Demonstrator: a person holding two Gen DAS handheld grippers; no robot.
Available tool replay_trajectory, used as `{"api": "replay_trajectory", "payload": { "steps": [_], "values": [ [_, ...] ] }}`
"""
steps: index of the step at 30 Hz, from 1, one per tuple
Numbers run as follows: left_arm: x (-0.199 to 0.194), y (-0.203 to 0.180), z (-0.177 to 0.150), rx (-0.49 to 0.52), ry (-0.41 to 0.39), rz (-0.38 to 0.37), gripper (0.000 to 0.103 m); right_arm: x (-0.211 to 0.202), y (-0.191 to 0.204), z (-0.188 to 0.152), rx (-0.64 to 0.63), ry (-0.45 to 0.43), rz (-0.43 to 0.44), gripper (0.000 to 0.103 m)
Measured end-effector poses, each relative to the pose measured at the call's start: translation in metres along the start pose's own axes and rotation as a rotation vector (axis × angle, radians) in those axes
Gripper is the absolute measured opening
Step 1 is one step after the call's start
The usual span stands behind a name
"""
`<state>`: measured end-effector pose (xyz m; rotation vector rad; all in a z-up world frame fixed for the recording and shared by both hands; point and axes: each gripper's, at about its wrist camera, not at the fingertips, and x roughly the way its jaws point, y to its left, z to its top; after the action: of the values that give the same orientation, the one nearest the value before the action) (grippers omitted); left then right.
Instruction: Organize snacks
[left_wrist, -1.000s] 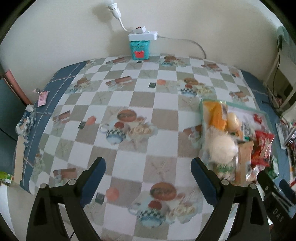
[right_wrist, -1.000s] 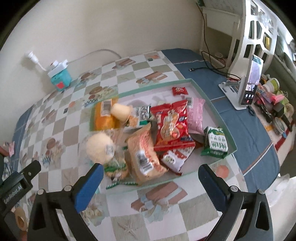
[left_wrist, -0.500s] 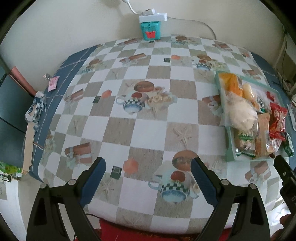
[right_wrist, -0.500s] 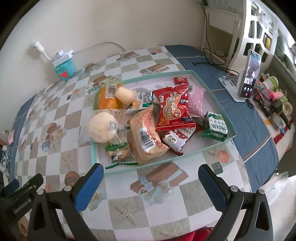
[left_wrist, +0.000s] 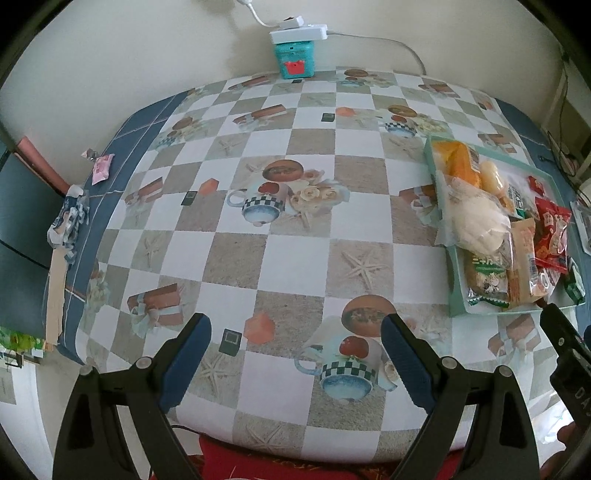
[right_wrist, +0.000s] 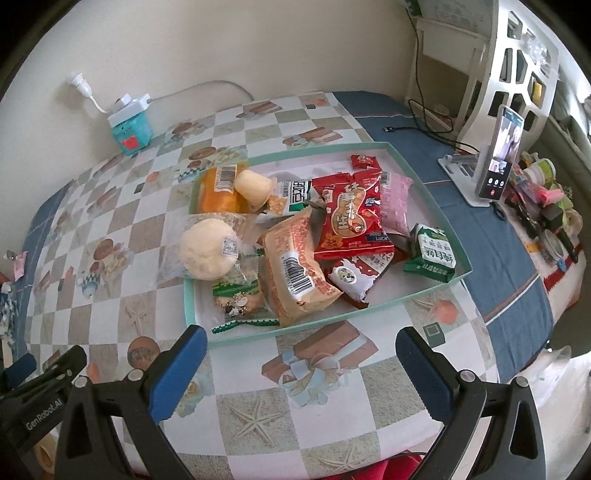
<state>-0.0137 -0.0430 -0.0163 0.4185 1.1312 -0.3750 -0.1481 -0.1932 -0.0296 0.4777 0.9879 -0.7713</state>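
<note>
Snacks (right_wrist: 295, 236) sat piled in a shallow mint-green tray (right_wrist: 436, 206), centre of the right wrist frame, right edge of the left wrist frame. Tray rested on the worktop (left_wrist: 288, 236), which had a checked cloth printed with cups and starfish.

Pile contents, right wrist view: round pale bun in clear wrap (right_wrist: 208, 249) hanging over the tray's left rim; orange packet (right_wrist: 218, 190) at upper left with a small pale cup (right_wrist: 255, 186) lying against it; tan barcode bag (right_wrist: 295, 273) at centre; big red bag (right_wrist: 351, 221) on top, partly covering a pink packet (right_wrist: 395, 201); small red sachet (right_wrist: 364, 160) alone near the far rim; green-white pack (right_wrist: 432, 253) against the right rim.

Left tongs (left_wrist: 295, 354) were spread wide over bare cloth at the lower frame, nothing between the pads. Right tongs (right_wrist: 301, 363) were also wide and empty, low in frame, just short of the tray's near rim.

Teal box with a white power strip on top (left_wrist: 297, 55) stood against the wall at top centre. Phone on a stand (right_wrist: 496, 162) stood at the upper right.
</note>
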Motion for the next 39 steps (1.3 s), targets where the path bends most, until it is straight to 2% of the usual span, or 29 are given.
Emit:
{"api": "replay_trajectory", "payload": {
  "steps": [39],
  "values": [
    [0.002, -0.004, 0.001, 0.018, 0.011, -0.015, 0.093, 0.001, 0.011, 0.0, -0.05, 0.001, 0.006, 0.103]
  ]
}}
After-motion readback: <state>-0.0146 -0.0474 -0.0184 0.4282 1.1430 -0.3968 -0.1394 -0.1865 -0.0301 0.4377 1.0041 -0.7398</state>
